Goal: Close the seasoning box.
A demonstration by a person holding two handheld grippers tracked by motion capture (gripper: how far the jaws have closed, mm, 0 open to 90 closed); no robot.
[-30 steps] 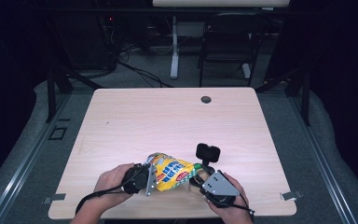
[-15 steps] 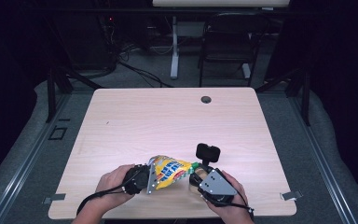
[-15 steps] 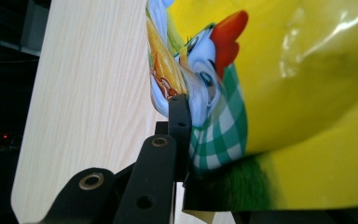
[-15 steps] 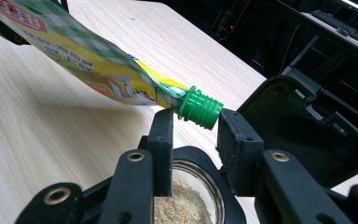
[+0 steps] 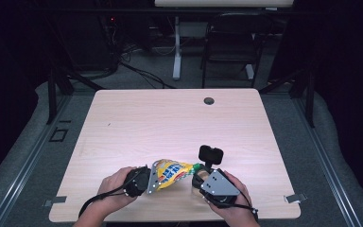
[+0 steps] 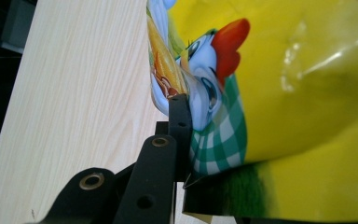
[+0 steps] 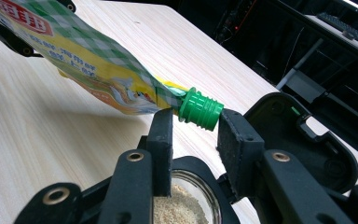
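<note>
A yellow spout pouch (image 5: 170, 172) with a cartoon print lies tilted above the near edge of the wooden table (image 5: 170, 118). My left gripper (image 5: 153, 177) is shut on the pouch's flat bottom end; up close, a black jaw presses the printed film (image 6: 214, 93). The pouch's green ribbed cap (image 7: 200, 109) is screwed on and hovers just past the tips of my right gripper (image 7: 195, 116). The right gripper (image 5: 199, 176) is shut on a glass jar (image 7: 186, 205) of beige granules that sits low between its jaws.
A black rounded object (image 5: 211, 153) stands just beyond the right gripper, also close at the right (image 7: 303, 135). A dark cable hole (image 5: 209, 100) marks the table's far side. Chairs and cables lie beyond the far edge.
</note>
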